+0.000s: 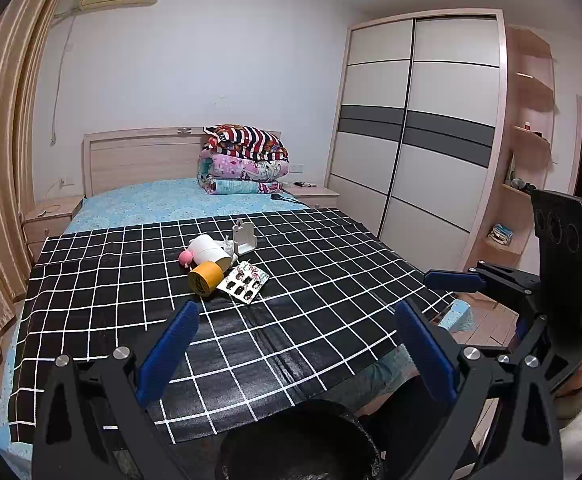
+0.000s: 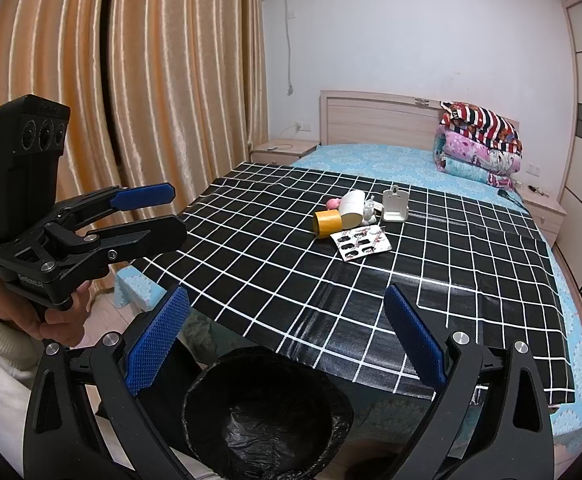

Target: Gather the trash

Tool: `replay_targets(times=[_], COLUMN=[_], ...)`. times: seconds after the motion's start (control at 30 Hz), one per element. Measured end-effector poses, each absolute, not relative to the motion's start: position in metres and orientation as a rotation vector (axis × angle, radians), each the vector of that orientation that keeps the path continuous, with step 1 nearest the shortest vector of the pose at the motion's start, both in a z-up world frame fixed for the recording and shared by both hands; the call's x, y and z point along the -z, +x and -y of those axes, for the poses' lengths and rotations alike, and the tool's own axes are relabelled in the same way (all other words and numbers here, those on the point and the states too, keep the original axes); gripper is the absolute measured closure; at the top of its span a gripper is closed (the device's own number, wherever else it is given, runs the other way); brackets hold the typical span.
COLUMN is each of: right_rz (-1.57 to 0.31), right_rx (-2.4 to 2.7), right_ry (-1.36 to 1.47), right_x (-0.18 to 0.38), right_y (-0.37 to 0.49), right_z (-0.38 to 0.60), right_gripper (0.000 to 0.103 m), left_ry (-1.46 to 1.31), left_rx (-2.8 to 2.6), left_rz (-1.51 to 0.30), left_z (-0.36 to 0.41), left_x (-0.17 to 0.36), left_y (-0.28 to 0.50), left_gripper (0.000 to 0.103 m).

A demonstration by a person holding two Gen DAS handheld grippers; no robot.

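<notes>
A bedroom is seen, its bed [image 1: 139, 204] draped with a black checked cloth [image 1: 331, 280] on which the trash pile [image 1: 227, 264] is clustered, straight ahead and well apart from both empty, spread-jawed tools: left hand-held gripper [image 1: 295, 344], right hand-held gripper [image 2: 287, 336]. Neither is clearly nearer. A lined bin [image 2: 267, 412] is placed just below. The yellow tape roll [image 2: 325, 224] is laid on its side. No writing can be read.

A bed [image 1: 163, 200] stands headboard to the white wall [image 1: 195, 64]; wardrobe [image 1: 415, 120] right of it, curtains [image 2: 131, 80] left, possibly covering a window.
</notes>
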State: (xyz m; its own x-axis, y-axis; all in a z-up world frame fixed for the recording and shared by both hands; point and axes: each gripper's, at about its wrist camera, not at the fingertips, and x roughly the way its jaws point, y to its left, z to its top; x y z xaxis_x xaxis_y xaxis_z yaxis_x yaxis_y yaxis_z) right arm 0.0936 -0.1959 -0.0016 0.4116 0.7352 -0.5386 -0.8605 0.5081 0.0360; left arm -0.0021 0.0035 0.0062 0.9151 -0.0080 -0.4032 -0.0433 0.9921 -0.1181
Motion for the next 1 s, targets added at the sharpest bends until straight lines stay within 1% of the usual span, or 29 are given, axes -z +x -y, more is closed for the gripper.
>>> replay_targets(times=[0.67,1.0], right_rz=[-0.532,-0.539], right_rx=[-1.018,-1.001], right_ry=[-0.266,-0.318], right_x=[0.002,0.011], right_y=[0.094,0.115], right_z=[0.197,0.175], right_gripper=[0.004,0.004], left_ry=[-0.131,-0.142], left_rx=[-0.023,-0.053], left_rz=[-0.416,-0.454], left_z=[-0.004,-0.035], left_x=[-0.004,0.009], left_y=[-0.001,0.029], left_gripper=[0.008,0.008])
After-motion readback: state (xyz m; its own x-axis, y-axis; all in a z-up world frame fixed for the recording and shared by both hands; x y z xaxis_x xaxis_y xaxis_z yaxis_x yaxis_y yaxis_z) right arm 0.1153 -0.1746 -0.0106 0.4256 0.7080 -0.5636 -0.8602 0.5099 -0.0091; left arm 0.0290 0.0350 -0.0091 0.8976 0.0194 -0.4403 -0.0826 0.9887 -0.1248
